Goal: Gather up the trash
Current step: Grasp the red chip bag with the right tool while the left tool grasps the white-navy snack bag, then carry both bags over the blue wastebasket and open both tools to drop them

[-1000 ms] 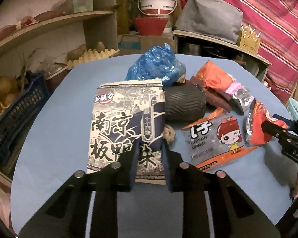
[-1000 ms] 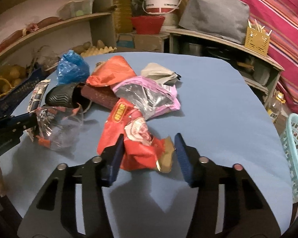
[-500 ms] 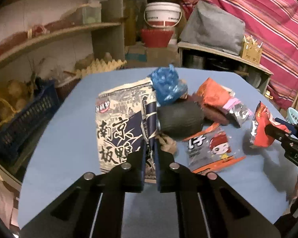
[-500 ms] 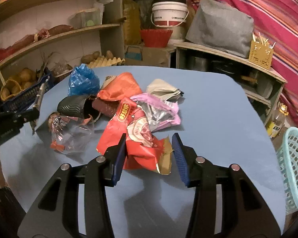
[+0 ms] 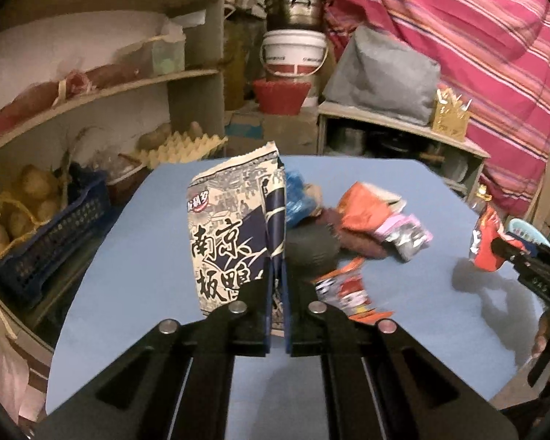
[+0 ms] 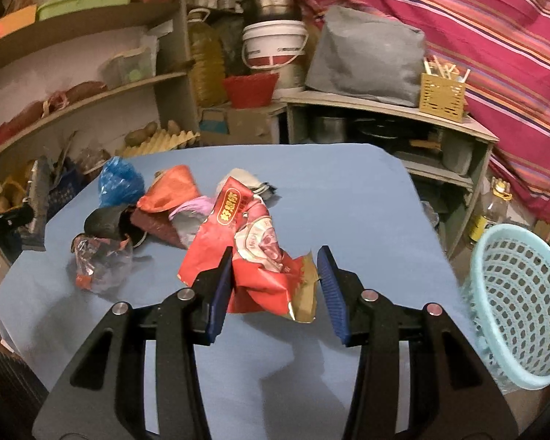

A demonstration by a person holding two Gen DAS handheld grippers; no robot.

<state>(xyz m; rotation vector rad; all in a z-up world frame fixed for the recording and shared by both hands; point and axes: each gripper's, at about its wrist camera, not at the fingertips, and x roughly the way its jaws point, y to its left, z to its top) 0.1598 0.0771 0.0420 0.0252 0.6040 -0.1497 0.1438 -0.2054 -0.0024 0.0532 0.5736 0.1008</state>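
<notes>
My left gripper (image 5: 277, 315) is shut on a blue-and-cream printed snack bag (image 5: 234, 227) and holds it upright above the blue table (image 5: 135, 275). My right gripper (image 6: 275, 289) is shut on a crumpled red wrapper (image 6: 253, 245), lifted off the table (image 6: 348, 198); it also shows in the left wrist view (image 5: 486, 245). A pile of trash stays on the table: a blue plastic bag (image 6: 119, 183), an orange packet (image 6: 172, 190), a dark rubber piece (image 6: 104, 222), a clear wrapper with red print (image 6: 99, 260).
A light-blue mesh basket (image 6: 517, 304) stands off the table's right edge. Shelves with potatoes, egg trays and a dark crate (image 5: 51, 238) are at the left. A low shelf with a grey bag (image 6: 363, 58) is behind.
Both grippers rose with their wrappers. The left one closed on the printed bag and lifted it upright; the right one lifted the red wrapper clear of the pile.
</notes>
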